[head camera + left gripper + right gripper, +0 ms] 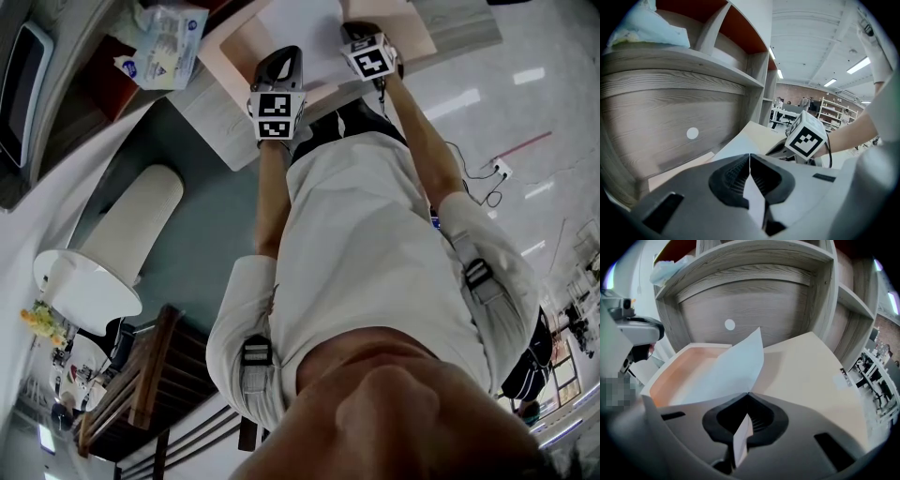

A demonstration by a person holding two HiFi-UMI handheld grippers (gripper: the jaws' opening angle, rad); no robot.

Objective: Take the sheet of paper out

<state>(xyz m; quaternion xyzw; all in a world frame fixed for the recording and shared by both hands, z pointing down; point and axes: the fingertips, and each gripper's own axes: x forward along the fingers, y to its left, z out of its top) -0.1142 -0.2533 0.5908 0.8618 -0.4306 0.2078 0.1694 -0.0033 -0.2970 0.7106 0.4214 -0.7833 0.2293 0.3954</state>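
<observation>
The sheet (725, 373) is rising out of the peach box (675, 366), and I am holding it by its near edge with both grippers. In the right gripper view it is fanning up and away from my jaws, its far corner standing as a point in front of the wood panel, its left part hanging over the inside of the box. I cannot tell whether its far edge is touching the box.

My right gripper (749, 394) is pinching the sheet: the jaws are pressed together on it and a strip of paper is showing between the pads behind the tips. My left gripper (750, 157) is doing the same, jaws closed on the sheet with a white strip running back between the ribbed pads. In the head view the two grippers are sitting close together, side by side, with the sheet just beyond them.

Just right of the sheet, a cream board (811, 380) is sloping away beside the box. Behind both, a wooden shelf (754, 296) is filling the background, with a white dot (730, 325) on its panel. A bluish pack (169, 42) is lying on the shelf up and to my left, well apart from the sheet
</observation>
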